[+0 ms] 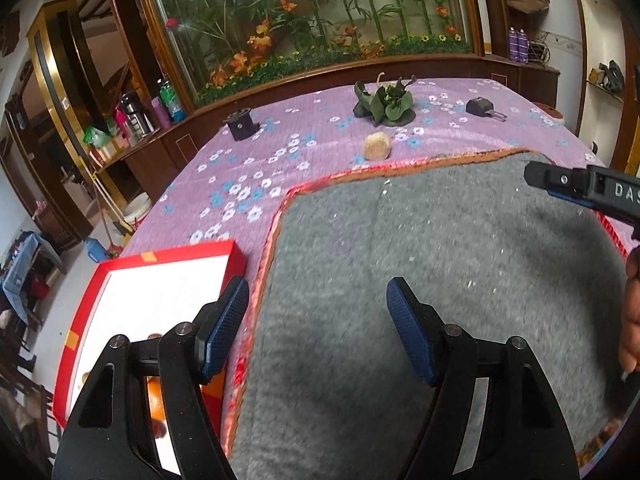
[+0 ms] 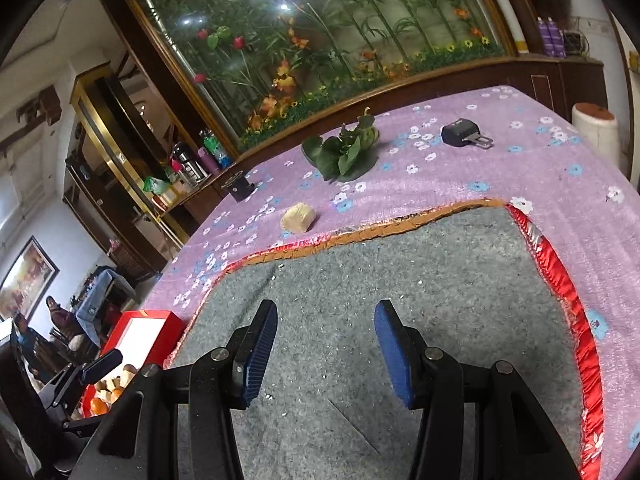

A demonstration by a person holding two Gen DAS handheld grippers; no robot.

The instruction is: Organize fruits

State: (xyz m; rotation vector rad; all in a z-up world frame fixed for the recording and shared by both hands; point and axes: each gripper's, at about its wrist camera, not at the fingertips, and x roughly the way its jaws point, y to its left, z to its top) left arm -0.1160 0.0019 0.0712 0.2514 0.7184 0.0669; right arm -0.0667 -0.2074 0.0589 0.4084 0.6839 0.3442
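A red box (image 1: 96, 280) with a white inside sits at the table's left edge; it also shows in the right wrist view (image 2: 156, 318). Several fruits (image 2: 106, 394), orange and pale, lie in its near end. An orange fruit (image 1: 154, 398) shows behind my left finger. My left gripper (image 1: 318, 328) is open and empty, above the grey mat (image 1: 440, 260) next to the box. My right gripper (image 2: 326, 354) is open and empty over the grey mat (image 2: 400, 280). Its finger (image 1: 568, 184) shows at the right of the left wrist view.
A purple flowered cloth (image 1: 260, 160) covers the table. On it lie a tan round object (image 1: 377, 145), a leafy green decoration (image 1: 386, 102), a black clip (image 1: 482, 107) and a black mount (image 1: 241, 123). A glass cabinet of artificial flowers stands behind.
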